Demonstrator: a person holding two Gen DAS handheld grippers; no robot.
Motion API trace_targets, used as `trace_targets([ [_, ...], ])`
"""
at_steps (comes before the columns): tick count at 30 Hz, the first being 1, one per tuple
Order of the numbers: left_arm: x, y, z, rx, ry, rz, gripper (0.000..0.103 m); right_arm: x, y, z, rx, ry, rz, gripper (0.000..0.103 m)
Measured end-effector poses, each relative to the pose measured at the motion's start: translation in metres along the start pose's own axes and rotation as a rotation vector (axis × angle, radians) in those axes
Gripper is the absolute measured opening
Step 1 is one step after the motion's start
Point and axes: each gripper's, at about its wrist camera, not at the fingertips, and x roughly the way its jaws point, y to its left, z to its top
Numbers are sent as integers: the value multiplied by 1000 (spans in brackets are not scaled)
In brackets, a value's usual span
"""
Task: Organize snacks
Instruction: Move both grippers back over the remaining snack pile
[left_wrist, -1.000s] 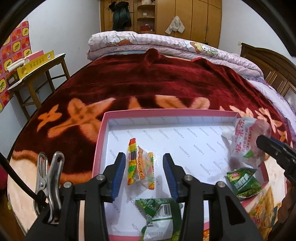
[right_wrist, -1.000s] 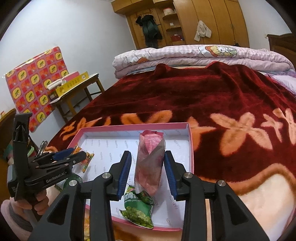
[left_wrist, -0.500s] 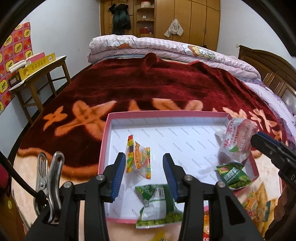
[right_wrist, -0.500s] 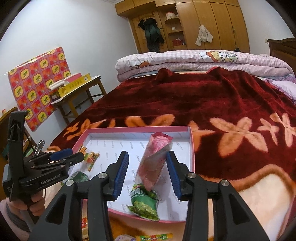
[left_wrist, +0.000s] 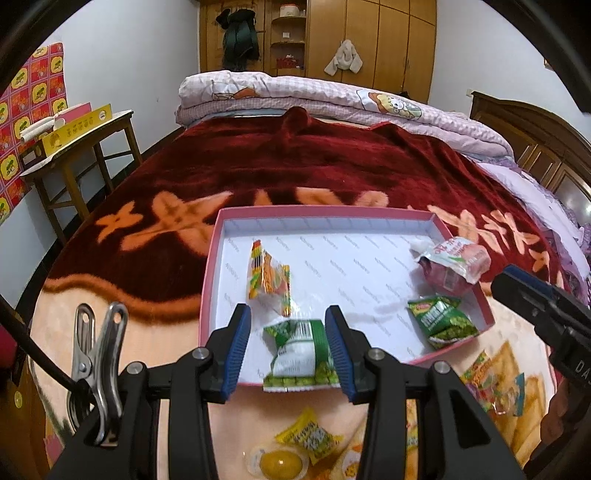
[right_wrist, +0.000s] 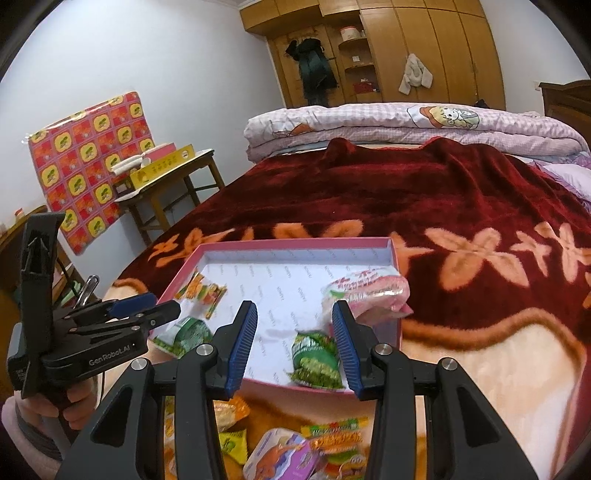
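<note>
Pink-rimmed tray (left_wrist: 487, 317) lies flat on the bed's red flowered blanket (left_wrist: 332, 166), long side running left-right across the left wrist view, four snacks inside.

Rainbow-edged packet (left_wrist: 267, 275) in the left half, long axis pointing roughly away from the camera, slightly tilted. Green-white packet (left_wrist: 297, 352) at the near rim, its bottom edge hanging over the rim, long axis near-to-far. Green pea packet (left_wrist: 441, 321) in the near right corner, lying diagonally. Pink-white bag (left_wrist: 456, 264) at the right wall, lying on its side, long axis about left-right, one end resting over the tray's right rim in the right wrist view (right_wrist: 365, 291).

Left gripper (left_wrist: 288, 343) hangs above the tray's near edge, jaws apart, nothing clamped; the green-white packet shows between them but lower, pads not touching it. Right gripper (right_wrist: 294, 341) also apart and empty, jaws have just been opening, the pink-white bag no longer between them; pea packet (right_wrist: 314, 356) shows below the gap, not touched.

Loose snacks on the blanket near the tray: yellow packet (left_wrist: 308, 439), jelly cup (left_wrist: 279, 461), orange-yellow packets (left_wrist: 498, 384); a purple-lidded cup (right_wrist: 282, 456) among them. Wooden side table (left_wrist: 74, 155) with a yellow box (left_wrist: 75, 129) stands left of the bed, folded quilt (left_wrist: 332, 96) at the far end.
</note>
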Motion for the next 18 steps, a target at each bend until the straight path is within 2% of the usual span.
trace_targets([
  [18,-25,-3,-29,-9,15,-18,44,-18,3,-36,34,60,20,44],
])
